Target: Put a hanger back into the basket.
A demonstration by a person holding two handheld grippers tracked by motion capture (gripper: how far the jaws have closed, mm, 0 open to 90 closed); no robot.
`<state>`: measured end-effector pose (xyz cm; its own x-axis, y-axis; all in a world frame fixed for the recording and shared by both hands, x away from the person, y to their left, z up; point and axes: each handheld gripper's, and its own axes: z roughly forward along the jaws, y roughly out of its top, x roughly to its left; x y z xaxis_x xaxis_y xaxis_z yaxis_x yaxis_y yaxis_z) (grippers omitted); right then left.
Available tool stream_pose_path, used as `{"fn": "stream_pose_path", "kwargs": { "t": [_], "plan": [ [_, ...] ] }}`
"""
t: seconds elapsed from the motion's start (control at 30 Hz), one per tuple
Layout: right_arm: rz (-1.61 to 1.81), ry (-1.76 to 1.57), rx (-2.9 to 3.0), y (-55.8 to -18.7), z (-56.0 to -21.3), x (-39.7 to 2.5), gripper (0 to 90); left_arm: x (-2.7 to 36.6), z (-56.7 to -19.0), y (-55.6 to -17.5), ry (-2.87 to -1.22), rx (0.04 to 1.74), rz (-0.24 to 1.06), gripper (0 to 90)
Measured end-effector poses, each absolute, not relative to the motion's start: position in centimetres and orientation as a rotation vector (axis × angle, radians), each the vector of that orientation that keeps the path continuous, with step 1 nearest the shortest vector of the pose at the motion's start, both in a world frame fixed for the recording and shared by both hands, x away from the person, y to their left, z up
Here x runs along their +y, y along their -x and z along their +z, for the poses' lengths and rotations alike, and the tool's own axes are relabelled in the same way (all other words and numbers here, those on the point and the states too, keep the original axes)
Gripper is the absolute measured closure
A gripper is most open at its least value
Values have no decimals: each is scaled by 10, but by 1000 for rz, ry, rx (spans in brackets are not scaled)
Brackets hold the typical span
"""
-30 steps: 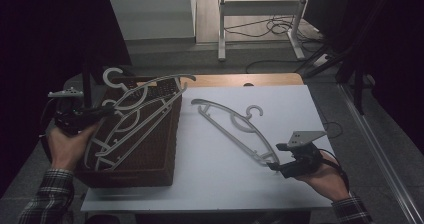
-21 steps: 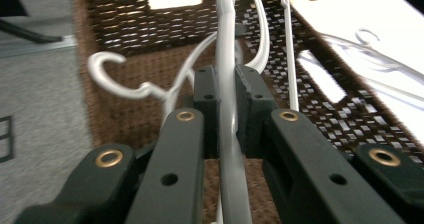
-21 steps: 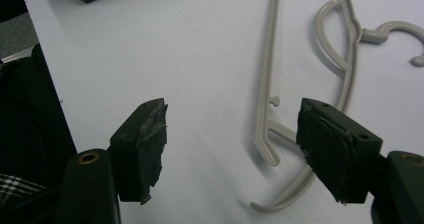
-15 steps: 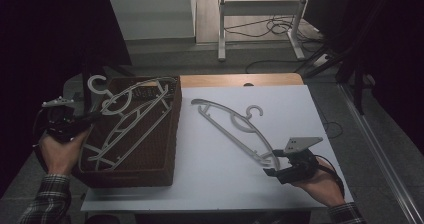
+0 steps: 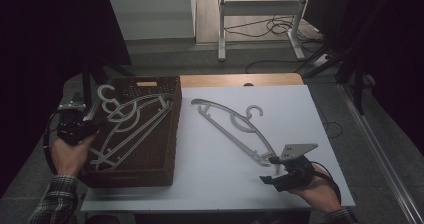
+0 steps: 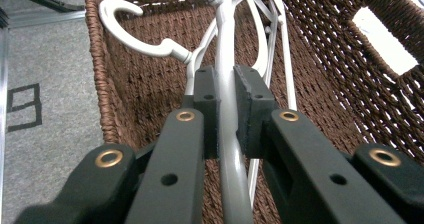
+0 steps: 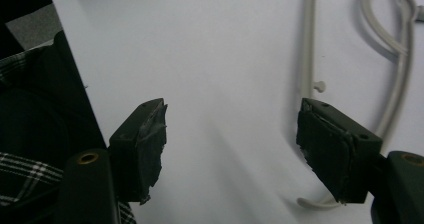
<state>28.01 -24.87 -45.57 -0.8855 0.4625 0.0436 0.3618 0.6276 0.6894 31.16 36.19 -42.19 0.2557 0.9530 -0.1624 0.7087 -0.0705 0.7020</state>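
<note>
The white bench (image 5: 300, 109) carries a brown woven basket (image 5: 150, 169) at its left side, rough wicker holding smooth pale plastic hangers. The left gripper (image 6: 225, 109) has its fingers clamped on one hanger's arm (image 6: 227, 59) inside the basket, probably to lift it out. Right of the basket lies a second hanger (image 5: 235, 129); at its near end the right gripper (image 7: 230, 144) waits, fingers apart.

The place looks like a lab or recording room rather than a home: a white-topped table (image 5: 220, 149) stands on grey carpet (image 5: 160, 59), black cables (image 5: 270, 29) trail across the floor by a white metal stand (image 5: 260, 14), and darkness surrounds the lit worktop.
</note>
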Motion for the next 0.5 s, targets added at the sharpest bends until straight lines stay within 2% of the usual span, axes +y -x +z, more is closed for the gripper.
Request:
{"fn": "stream_pose_path", "kwargs": {
  "t": [0.23,0.5],
  "plan": [
    [1087,-665,2723,-279,-457,-244,281,356,-416,-320,-1815,1516,489,825],
    [1088,-675,2730,-279,-458,-245,282,363,-435,-329,-1797,1512,449,824]
  ]
}}
